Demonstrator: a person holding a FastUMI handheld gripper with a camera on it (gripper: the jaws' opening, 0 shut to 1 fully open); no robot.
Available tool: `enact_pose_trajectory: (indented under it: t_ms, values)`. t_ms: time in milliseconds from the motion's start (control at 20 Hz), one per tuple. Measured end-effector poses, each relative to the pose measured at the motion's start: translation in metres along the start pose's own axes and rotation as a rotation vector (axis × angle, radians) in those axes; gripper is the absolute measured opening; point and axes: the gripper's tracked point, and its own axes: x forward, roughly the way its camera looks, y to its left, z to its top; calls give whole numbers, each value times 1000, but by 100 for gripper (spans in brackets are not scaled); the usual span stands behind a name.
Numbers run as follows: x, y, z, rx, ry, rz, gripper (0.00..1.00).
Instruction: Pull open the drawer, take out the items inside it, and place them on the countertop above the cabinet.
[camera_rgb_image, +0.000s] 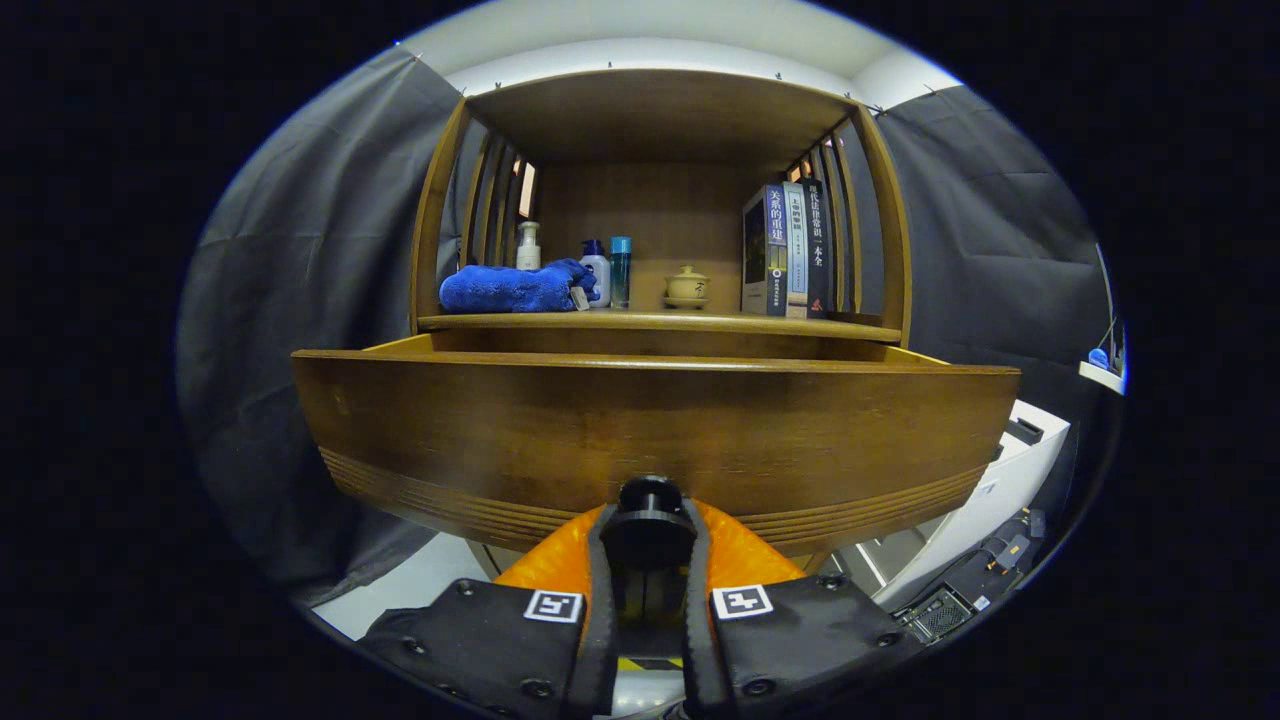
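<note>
A: Drawer (655, 430) fills the centre of the frame, front panel facing us, already part-way out under the countertop (660, 322). Cabinet (660, 200) rises behind it, upper centre.

B: Gripper?

A: Gripper (648, 545) at bottom centre, fingers (598, 600) clamped on the black knob (648, 495) at the lower middle of the drawer front. Both sides look pressed to it.

B: Step?

A: Pulling it open, I'd say. To do it well: pull straight back, level, along the drawer's run. Keep the squeeze on the knob; it's small and round, could slip if the pull tilts. Go far enough to clear room for a reach-in from above.

B: On the countertop?

A: Blue towel (515, 288) centre left, then books (788, 250) centre right, upright against the slats. Three bottles (600, 272) behind the towel, small lidded cup (687, 286) in the middle. Free space between cup and towel, some at the front edge. Drop-off spots, by my guess.

B: What can't you see?

A: Drawer inside. The front panel hides it from this low angle, so the contents are unknown. Orange thing (740, 555) under the drawer, behind the fingers, can't tell what it is. White unit (1000, 480) lower right is cut off. Finger contact on the knob is partly in shadow.
</note>
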Motion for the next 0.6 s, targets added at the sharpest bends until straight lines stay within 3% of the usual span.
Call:
enact_pose_trajectory:
  t_ms: [350,600]
  values:
    - [1,-1,1,5,-10,-7,43]
    - [-6,-6,16,57,-32,-1,60]
